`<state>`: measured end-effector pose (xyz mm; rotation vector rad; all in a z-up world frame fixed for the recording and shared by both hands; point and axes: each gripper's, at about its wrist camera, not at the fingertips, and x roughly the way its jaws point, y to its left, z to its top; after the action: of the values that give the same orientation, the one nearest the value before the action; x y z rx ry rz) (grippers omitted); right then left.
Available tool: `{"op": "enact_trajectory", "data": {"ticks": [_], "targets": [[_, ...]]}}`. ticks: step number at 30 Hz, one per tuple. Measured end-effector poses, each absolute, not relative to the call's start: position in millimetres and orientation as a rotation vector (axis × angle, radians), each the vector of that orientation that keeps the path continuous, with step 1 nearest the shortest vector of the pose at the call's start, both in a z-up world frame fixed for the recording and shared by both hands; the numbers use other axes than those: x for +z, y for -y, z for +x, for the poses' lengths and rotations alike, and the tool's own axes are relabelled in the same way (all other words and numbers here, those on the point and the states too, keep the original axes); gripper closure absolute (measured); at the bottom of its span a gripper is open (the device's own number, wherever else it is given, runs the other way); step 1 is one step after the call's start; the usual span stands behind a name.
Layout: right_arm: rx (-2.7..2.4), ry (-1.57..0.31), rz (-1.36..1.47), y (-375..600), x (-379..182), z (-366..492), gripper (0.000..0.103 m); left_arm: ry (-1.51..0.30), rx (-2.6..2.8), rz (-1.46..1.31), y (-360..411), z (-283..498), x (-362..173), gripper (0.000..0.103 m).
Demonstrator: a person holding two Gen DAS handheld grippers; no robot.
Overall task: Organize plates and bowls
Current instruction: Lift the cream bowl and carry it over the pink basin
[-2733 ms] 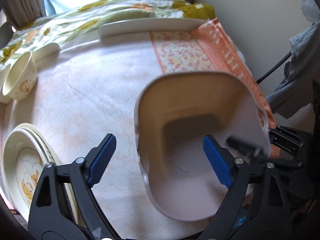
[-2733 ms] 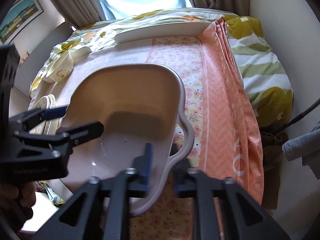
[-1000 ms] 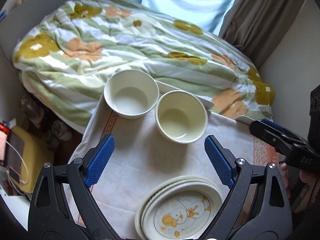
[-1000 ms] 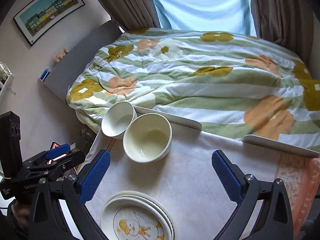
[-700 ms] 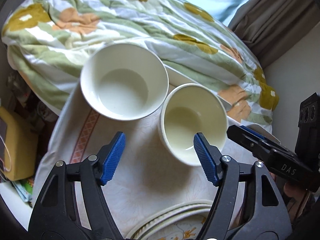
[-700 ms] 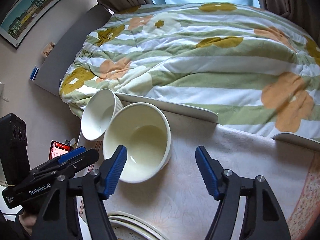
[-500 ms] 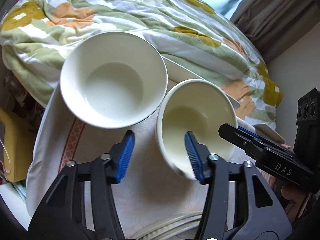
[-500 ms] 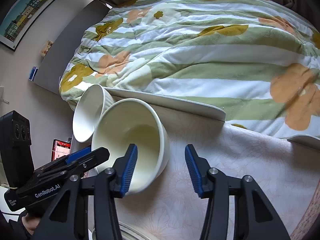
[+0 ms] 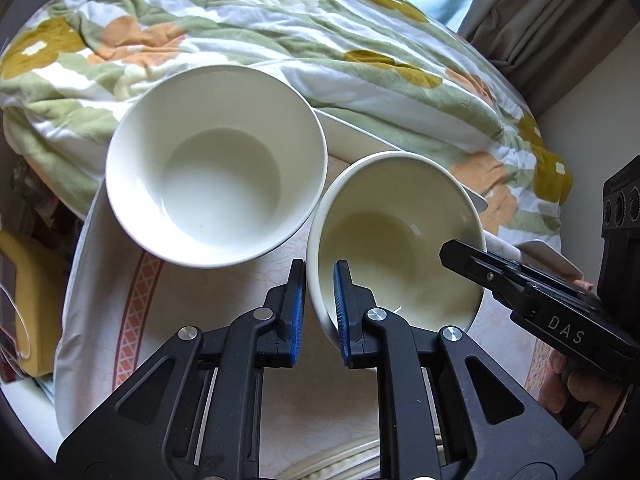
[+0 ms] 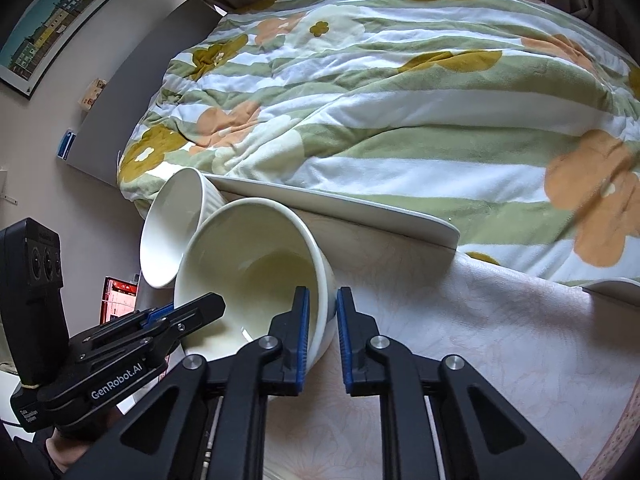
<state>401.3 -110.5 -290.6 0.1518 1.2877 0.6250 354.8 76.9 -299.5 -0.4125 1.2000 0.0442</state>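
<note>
Two bowls stand side by side on a cloth-covered table point(image 9: 132, 312), with the near bowl point(image 9: 400, 236) right of the far bowl point(image 9: 216, 168) in the left wrist view, rims just beside each other. The left gripper point(image 9: 319, 306) straddles the near bowl's left wall, one finger inside and one outside; the right gripper point(image 10: 322, 332) straddles its opposite wall. Behind the bowls a tray point(image 10: 340, 208) lies along the table edge, and beyond it a blanket point(image 10: 400, 100) covers a bed. A stack of plates point(image 9: 332, 466) lies nearest, under the left gripper
</note>
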Motion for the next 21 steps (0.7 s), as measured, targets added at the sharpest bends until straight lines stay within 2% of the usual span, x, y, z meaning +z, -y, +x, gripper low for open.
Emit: {"op": "enact_trajectory", "data": {"ticks": [11,21], "targets": [[0.598,-1.206,0.176,126,-250,384,0.09,-1.115,0.001,-0.332,-60,342,-243,0.091],[0.478,-1.109,0.239,177,-193,339,0.09,-1.028,-0.139,-0.238,-4,313,-179,0.091]]}}
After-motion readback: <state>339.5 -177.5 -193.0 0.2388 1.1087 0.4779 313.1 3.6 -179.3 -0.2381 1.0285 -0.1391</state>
